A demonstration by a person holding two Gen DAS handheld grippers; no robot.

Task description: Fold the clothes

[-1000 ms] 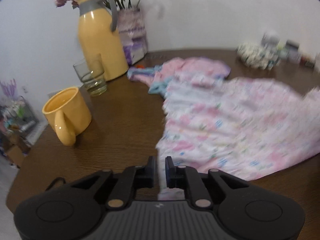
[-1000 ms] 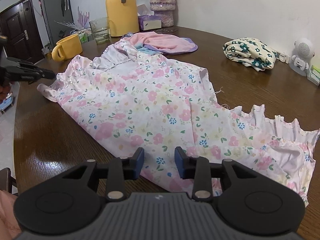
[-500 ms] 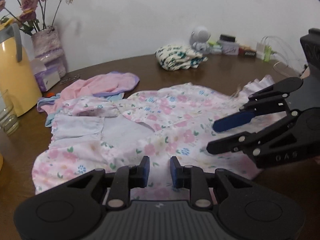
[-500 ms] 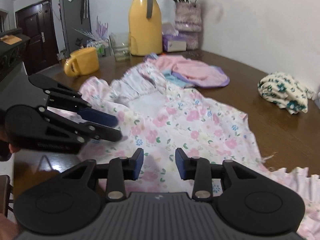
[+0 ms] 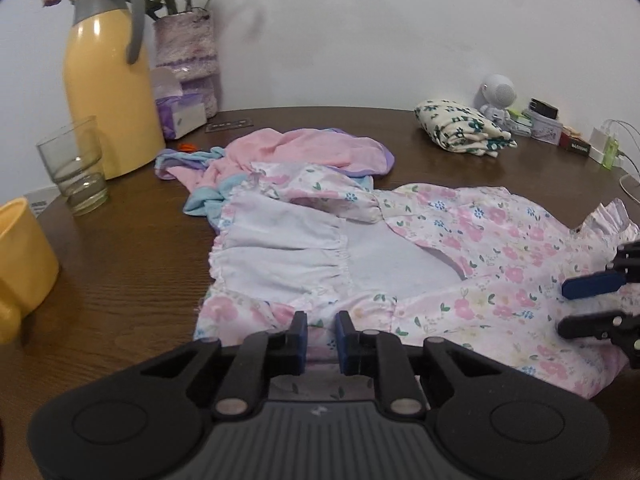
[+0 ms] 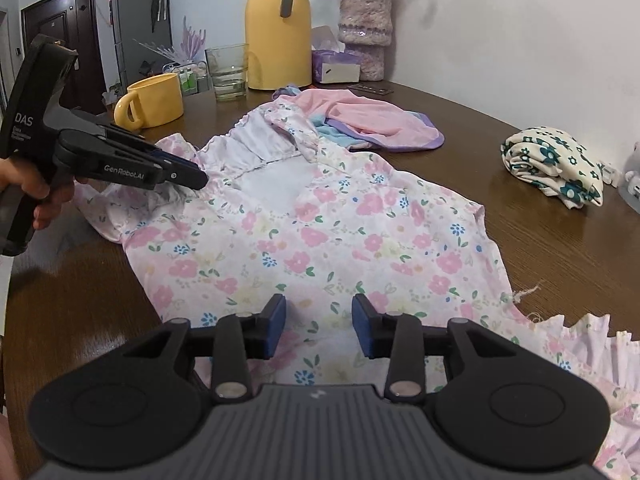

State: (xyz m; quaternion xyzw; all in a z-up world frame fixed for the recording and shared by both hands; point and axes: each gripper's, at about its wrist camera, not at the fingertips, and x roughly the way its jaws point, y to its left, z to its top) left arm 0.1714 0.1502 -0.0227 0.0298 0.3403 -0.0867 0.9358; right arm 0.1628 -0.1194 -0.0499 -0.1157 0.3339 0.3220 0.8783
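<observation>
A pink floral dress lies spread on the brown table, its white lining showing at the neck. My left gripper is low over the near sleeve edge. Its jaws are closing to a narrow gap with dress fabric showing in it, and the pads do not press on the cloth. In the right wrist view the left gripper points at the ruffled shoulder, held by a person's hand. My right gripper hovers over the dress at its middle, jaws opening slightly, nothing between them. It also shows as the right gripper.
A pink and purple garment lies behind the dress. A folded floral cloth sits at the back right near small items and cables. On the left stand a yellow jug, a glass, a yellow mug and a vase.
My left gripper let go of the dress edge, its jaws parting a little, and swung over to the near sleeve. My right gripper slid along the dress towards the bodice.
</observation>
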